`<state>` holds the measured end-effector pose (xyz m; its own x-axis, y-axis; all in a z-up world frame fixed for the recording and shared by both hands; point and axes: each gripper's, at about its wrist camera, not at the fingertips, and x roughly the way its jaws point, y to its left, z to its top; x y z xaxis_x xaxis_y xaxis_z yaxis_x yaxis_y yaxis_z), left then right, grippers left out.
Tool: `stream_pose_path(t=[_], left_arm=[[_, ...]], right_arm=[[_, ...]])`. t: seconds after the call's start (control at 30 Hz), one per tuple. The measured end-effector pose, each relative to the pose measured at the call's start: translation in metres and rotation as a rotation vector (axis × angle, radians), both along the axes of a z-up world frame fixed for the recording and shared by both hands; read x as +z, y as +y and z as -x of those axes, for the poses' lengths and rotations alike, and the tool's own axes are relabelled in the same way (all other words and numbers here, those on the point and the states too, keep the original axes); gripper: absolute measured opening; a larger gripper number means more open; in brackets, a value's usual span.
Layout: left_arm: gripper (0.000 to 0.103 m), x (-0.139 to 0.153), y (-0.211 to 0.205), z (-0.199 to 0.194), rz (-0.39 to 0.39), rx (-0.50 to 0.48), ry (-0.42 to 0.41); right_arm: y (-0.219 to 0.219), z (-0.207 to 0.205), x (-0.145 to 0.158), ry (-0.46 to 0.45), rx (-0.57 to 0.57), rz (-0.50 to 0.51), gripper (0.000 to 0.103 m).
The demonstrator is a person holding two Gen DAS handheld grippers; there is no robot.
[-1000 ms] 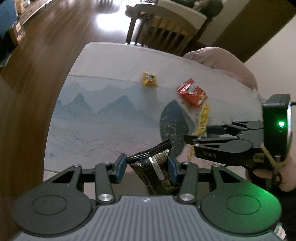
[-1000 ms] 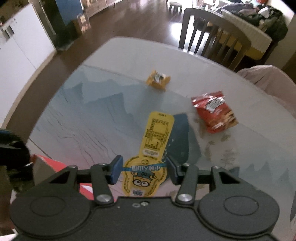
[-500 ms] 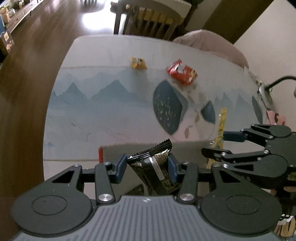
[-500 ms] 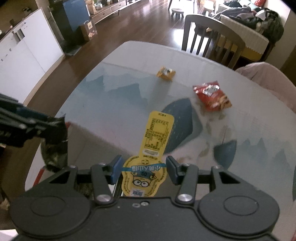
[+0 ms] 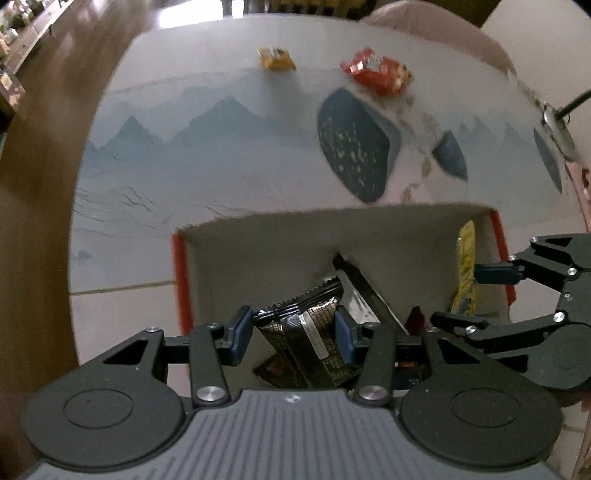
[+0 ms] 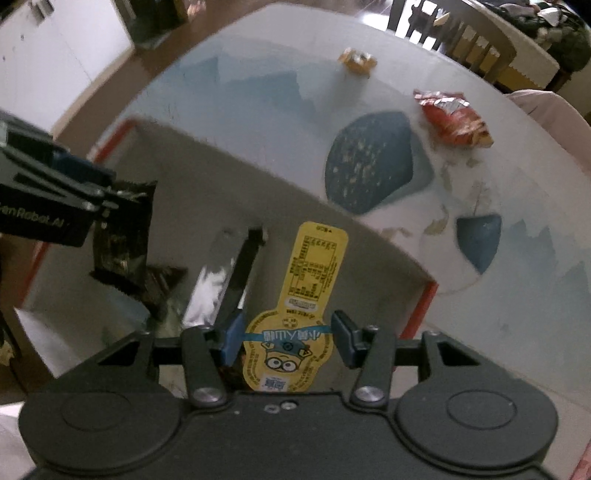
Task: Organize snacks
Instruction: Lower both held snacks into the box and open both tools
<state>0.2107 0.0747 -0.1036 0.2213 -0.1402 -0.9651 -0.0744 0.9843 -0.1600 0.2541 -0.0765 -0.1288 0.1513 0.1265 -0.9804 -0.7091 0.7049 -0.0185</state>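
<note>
My left gripper (image 5: pixel 294 334) is shut on a black snack packet (image 5: pixel 308 332) and holds it over the open red-edged cardboard box (image 5: pixel 258 236). My right gripper (image 6: pixel 288 338) is shut on a flat yellow cartoon snack pack (image 6: pixel 303 306), also over the box (image 6: pixel 280 192). Each gripper shows in the other's view: the right one (image 5: pixel 491 275) with the yellow pack (image 5: pixel 466 266), the left one (image 6: pixel 51 192) with the black packet (image 6: pixel 125 236). A small yellow snack (image 5: pixel 275 58) and a red snack bag (image 5: pixel 378 72) lie on the far side of the table.
The box holds other dark and silver packets (image 6: pixel 218 284). The table wears a blue mountain-print cloth (image 5: pixel 184 147). A wooden chair (image 6: pixel 476 33) stands behind the table, a pink cushioned seat (image 5: pixel 436 29) at the far right. A lamp base (image 5: pixel 557 125) sits at the right edge.
Both grippers have drawn back from the table's middle to above the box, each still holding its snack. The box has come into view below them.
</note>
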Motion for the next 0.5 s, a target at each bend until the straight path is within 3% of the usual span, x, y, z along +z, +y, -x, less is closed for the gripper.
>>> stream_pose_path(t=[0.2,0.5], left_arm=[[0.046,-0.027,-0.017,-0.002,-0.023,-0.036,0.054],[0.047,-0.055,-0.017,-0.014,-0.033,-0.034,0.141]], right_arm=[[0.005,0.003,-0.023,0.031,0.031,0.031,0.05],[0.005,-0.007,-0.042,0.075,-0.011,0.015,0.05]])
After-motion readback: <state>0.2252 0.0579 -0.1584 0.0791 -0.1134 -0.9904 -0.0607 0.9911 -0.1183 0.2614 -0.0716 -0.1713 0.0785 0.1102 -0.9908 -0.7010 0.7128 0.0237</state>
